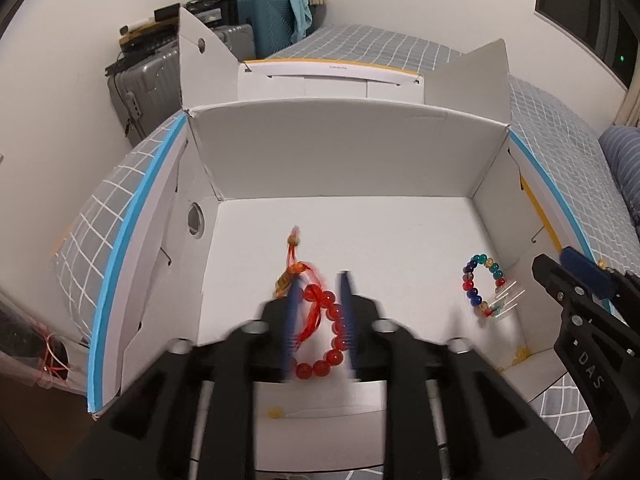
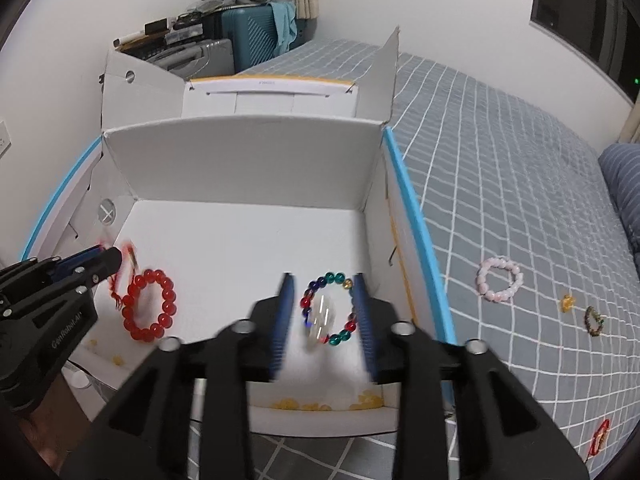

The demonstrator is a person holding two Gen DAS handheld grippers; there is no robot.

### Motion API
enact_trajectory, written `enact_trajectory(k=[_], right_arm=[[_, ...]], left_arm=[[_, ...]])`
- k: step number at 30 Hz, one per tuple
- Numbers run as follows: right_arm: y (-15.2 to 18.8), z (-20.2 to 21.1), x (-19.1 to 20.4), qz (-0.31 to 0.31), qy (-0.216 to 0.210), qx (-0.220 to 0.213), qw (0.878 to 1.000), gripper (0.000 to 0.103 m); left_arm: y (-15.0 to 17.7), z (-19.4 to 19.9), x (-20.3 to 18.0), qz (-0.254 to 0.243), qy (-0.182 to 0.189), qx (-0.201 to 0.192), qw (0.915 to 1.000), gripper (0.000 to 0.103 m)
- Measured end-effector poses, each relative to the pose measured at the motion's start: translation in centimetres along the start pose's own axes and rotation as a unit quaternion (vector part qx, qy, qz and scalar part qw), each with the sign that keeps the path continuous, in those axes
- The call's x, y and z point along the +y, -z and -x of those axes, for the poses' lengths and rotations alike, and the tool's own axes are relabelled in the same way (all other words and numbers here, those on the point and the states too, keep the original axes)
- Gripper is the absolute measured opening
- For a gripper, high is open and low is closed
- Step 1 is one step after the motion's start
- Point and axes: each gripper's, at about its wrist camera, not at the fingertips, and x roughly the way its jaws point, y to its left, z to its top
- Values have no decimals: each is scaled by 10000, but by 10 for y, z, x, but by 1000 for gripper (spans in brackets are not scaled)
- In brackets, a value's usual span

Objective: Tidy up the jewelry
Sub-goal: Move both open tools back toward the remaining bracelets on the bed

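Your left hand-held gripper point(image 1: 320, 300) hangs open over the red bracelet point(image 1: 324, 336) on the white box point(image 1: 400, 220) floor, fingers either side, apparently not touching. Your right hand-held gripper point(image 2: 324, 300), also open, straddles the multicolored bracelet point(image 2: 330, 308).

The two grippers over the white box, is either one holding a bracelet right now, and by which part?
Nothing is held. The left gripper and right gripper are both open; the red bracelet and multicolored bracelet lie on the box floor.
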Motion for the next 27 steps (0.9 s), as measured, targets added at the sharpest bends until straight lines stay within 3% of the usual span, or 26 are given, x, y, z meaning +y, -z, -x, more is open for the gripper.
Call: enact_trajectory(k=[2, 8, 13, 20, 27], right_arm=[[0, 2, 0, -6, 3, -37, 10000, 47], [-3, 13, -5, -59, 37, -208, 9998, 69], [-6, 25, -18, -193, 134, -374, 9990, 80], [-4, 43, -50, -378, 374, -556, 9970, 90], [0, 66, -109, -565, 864, -749, 9918, 95]], left_arm=[[0, 3, 2, 14, -60, -70, 10000, 45], [-4, 16, 3, 34, -78, -268, 9996, 73], [-8, 29, -2, 63, -44, -469, 9989, 87], [-16, 46, -27, -46, 145, -660, 9977, 97], [-19, 61, -66, -196, 427, -806, 9956, 97]])
